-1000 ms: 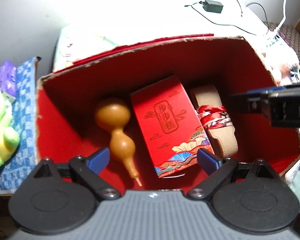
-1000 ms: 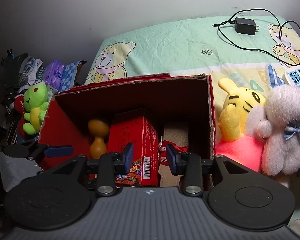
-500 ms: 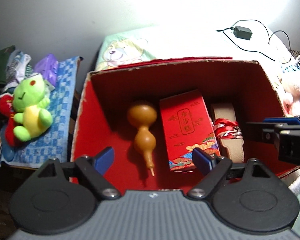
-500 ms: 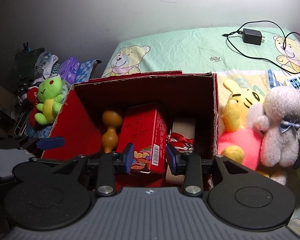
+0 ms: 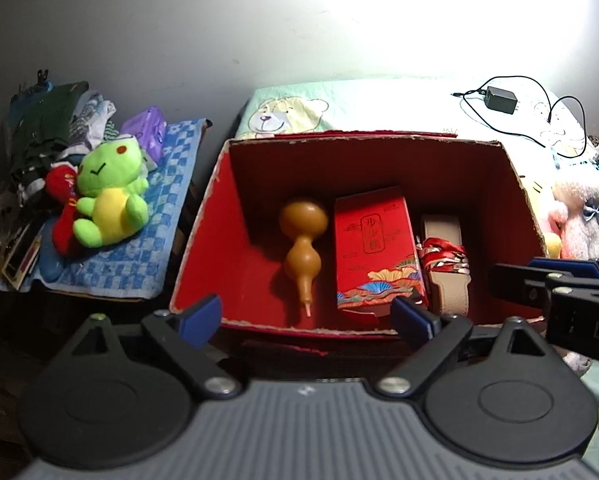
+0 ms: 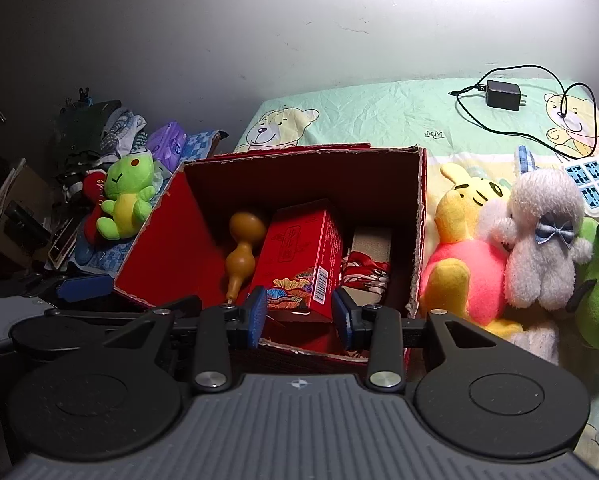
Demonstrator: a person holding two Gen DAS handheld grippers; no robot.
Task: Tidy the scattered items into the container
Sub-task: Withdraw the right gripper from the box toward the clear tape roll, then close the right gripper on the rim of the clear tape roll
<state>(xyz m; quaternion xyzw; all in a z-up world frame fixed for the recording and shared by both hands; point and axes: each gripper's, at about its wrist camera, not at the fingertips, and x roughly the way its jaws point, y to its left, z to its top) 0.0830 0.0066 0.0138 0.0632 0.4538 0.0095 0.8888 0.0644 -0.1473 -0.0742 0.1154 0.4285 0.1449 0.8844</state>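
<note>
Red cardboard box (image 5: 203, 248) on the bed holds a gourd (image 5: 302, 240), a red carton (image 5: 375, 256) and a tan strap (image 5: 445, 264) side by side, while the left gripper (image 5: 306, 316) gapes wide and the right gripper (image 6: 299, 312) stands partly open, both empty.

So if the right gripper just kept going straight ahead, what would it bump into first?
Probably the red gift box. The right gripper points into the red carton, open and empty, and that box stands right between its fingertips in the right wrist view. Depth is hard to judge, so the carton's near rim might come first.
</note>
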